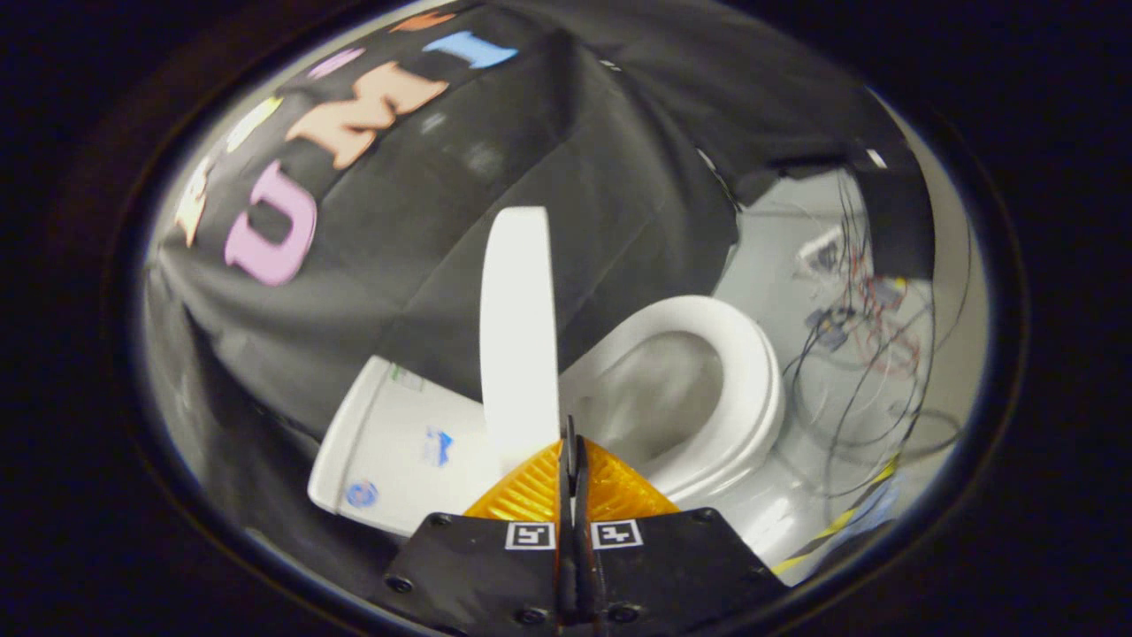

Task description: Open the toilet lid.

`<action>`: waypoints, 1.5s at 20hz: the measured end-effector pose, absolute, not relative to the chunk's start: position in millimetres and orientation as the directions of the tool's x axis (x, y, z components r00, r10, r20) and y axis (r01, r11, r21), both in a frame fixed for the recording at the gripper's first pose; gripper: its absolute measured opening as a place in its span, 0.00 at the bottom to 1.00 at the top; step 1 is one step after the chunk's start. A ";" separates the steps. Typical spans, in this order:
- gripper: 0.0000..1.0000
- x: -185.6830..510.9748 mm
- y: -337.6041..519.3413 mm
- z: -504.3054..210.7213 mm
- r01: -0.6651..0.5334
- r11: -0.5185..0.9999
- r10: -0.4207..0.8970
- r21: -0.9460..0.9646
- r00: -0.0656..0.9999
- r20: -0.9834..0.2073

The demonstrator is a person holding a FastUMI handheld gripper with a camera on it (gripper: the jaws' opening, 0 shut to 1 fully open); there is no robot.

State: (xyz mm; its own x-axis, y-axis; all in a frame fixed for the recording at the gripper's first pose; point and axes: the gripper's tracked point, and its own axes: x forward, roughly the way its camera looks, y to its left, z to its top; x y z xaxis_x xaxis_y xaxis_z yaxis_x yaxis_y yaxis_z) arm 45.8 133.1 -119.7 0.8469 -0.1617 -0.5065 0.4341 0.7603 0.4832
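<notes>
Gripper view: gripper (571, 442) with fingers pressed together, jaws clenched with nothing between them, tips just below the lower edge of the toilet lid (517, 332). Toilet lid raised, standing on edge, seen nearly edge-on, rising straight ahead of the fingertips. To one side of the lid, white toilet seat (738, 389) ringing the open bowl (654, 402). To the other side of the lid, white cistern (398, 447) bearing small stickers. Beyond the seat, tangle of dark cables (871, 354) on pale floor (778, 265).
</notes>
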 end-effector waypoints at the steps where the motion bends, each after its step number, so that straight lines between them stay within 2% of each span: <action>1: 0.01 50.1 137.7 -114.7 0.431 0.770 -0.164 0.470 0.846 -0.507; 14: 0.01 68.9 182.5 -77.1 0.380 0.851 -0.192 0.362 0.867 -0.460; 24: 0.01 90.1 222.2 -55.6 0.387 0.890 -0.261 0.241 0.865 -0.428; 30: 0.02 105.3 257.6 -44.8 0.347 0.920 -0.252 0.181 0.879 -0.406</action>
State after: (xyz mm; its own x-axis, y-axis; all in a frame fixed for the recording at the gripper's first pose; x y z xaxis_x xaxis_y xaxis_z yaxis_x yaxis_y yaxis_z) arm 105.3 257.6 -44.8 0.8787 -0.2515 -0.4058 0.3471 0.9202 0.1812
